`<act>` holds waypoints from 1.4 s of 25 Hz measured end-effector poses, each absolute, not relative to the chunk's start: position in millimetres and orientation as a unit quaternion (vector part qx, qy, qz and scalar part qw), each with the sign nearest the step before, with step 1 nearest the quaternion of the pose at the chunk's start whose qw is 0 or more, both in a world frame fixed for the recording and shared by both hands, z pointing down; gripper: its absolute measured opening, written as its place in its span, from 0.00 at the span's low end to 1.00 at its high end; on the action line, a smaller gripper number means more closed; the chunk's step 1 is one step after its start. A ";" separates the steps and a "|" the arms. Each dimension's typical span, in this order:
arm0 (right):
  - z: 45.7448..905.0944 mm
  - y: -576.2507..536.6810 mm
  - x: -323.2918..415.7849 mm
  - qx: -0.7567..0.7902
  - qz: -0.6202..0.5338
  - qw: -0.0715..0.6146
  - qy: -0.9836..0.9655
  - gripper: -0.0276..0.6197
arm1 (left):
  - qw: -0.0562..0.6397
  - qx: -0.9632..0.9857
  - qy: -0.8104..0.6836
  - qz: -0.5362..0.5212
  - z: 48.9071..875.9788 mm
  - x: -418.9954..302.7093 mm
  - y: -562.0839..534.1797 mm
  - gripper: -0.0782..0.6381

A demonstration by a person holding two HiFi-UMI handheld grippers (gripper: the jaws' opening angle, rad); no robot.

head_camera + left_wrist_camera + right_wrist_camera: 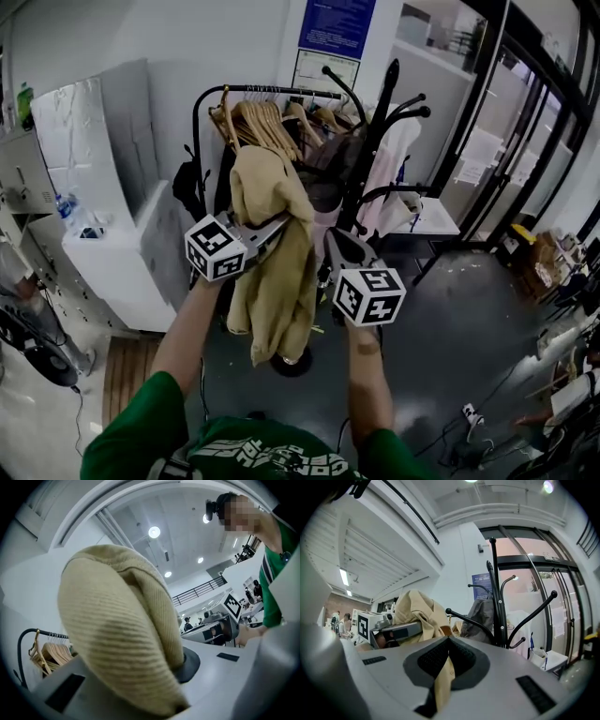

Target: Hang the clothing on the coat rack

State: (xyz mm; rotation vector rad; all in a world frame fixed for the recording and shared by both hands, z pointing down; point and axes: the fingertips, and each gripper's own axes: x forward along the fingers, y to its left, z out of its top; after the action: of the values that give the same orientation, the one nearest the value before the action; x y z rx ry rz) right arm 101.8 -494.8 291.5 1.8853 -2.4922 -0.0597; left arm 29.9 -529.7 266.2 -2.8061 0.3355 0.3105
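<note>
the tan ribbed fabric jacket (272, 272) is hanging in the air between the two tools, just in front of the black metal coat rack with curved prongs (498, 597) and not yet on any of them. the left claw (159, 677) is clamping a thick bunched roll of it, while the right claw (444, 660) is pinching only a thin strip of its edge between the pads. that thin pinch is looking like the weak point: most of the cloth is dangling low below both grips, so a tug against a prong is likely to be pulling the strip free and dropping that side toward the dark floor (441, 347). the nearest ball-tipped prong (461, 618) is pointing at the cloth and could be snagging a loose fold rather than the collar. a grey garment (478, 611) is already crowding the pole, and the black rail of wooden hangers (258, 122) is sitting close behind. the white cabinet (112, 253) is closing in the left side. the freer room is lying to the right and above, where the upper right prong (531, 617) is standing bare.
</note>
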 end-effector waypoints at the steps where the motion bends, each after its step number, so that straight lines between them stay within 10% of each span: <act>1: 289.7 -495.5 101.9 0.605 -0.021 0.007 -0.796 0.06 | 0.154 -0.976 0.105 0.115 262.7 29.4 -526.4 0.15; 35: 323.5 -510.1 119.4 0.644 0.006 0.034 -0.764 0.06 | 0.070 -0.993 -0.042 0.089 325.9 112.9 -575.5 0.15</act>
State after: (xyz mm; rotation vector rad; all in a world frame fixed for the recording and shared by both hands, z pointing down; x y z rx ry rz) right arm 119.4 -510.1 323.5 1.9807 -2.3506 0.0187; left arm 112.9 -575.5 325.9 -2.9857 -0.1277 0.2690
